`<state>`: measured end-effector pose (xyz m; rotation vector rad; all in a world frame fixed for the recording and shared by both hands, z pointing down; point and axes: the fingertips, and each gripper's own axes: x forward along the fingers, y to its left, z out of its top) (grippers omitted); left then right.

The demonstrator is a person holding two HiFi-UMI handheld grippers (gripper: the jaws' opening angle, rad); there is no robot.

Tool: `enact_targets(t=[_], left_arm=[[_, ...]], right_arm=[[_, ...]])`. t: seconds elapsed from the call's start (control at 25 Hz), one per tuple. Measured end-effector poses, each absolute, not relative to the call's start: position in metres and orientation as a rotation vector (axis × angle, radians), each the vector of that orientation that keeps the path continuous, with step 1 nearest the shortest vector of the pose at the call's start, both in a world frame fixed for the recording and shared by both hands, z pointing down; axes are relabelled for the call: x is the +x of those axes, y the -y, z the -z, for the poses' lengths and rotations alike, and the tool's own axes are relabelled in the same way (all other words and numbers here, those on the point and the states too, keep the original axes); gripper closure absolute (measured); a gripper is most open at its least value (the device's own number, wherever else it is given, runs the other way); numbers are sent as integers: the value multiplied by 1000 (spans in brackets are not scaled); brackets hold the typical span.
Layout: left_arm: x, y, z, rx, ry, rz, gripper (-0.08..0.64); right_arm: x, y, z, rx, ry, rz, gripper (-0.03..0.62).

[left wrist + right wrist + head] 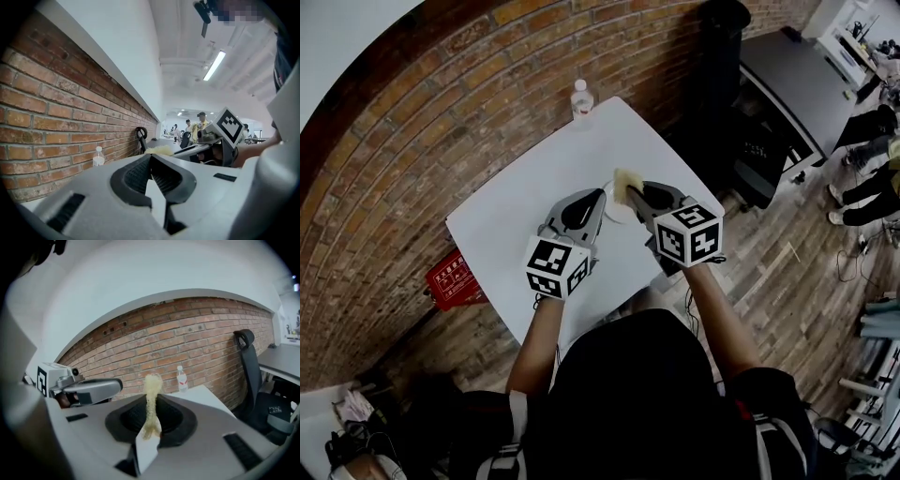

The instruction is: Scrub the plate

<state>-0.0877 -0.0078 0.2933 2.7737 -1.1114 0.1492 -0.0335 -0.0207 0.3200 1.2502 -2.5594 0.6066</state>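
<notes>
1. Sponge [152, 383], a thin yellow scrubbing pad, stands upright at the centre of the right gripper view. The right gripper [151, 401] pinches it along its lower edge, which leaves the free top ready to meet the dish.
2. At centre frame in the head view, the plate [616, 214] lies on the white table [516, 225]. The two gripper tips hovering over it cover most of it, so only part of its pale rim shows.
3. The left gripper [151, 157] has its jaws pressed together with nothing between them. It points roughly level toward the brick wall [47, 117], beside the sponge rather than on the plate, so the dish appears unsteadied.
4. A water bottle [581, 98] stands at the table's far edge, upper centre of the head view, well apart from the work.
5. No scrubbing contact seems to be made at this moment. The pad looks to be held above the plate, and the next stroke likely calls for lowering it onto the dish.
</notes>
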Motion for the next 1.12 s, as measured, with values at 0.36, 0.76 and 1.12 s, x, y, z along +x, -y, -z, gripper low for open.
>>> enact_targets(t=[0.36,0.76,1.12], left_arm=[[-86,-1,-261,2820,1115,-29,540],[-67,-14,-224,2836,1145,50,540],[-57,-27,-211,2786,1283,1,540]], right_arm=[[-34,14,-288,1281,2615,-518,541],[-15,0,-253,1286,2679,-441,541],[11,-30,-222,1329,2723,-368,541]])
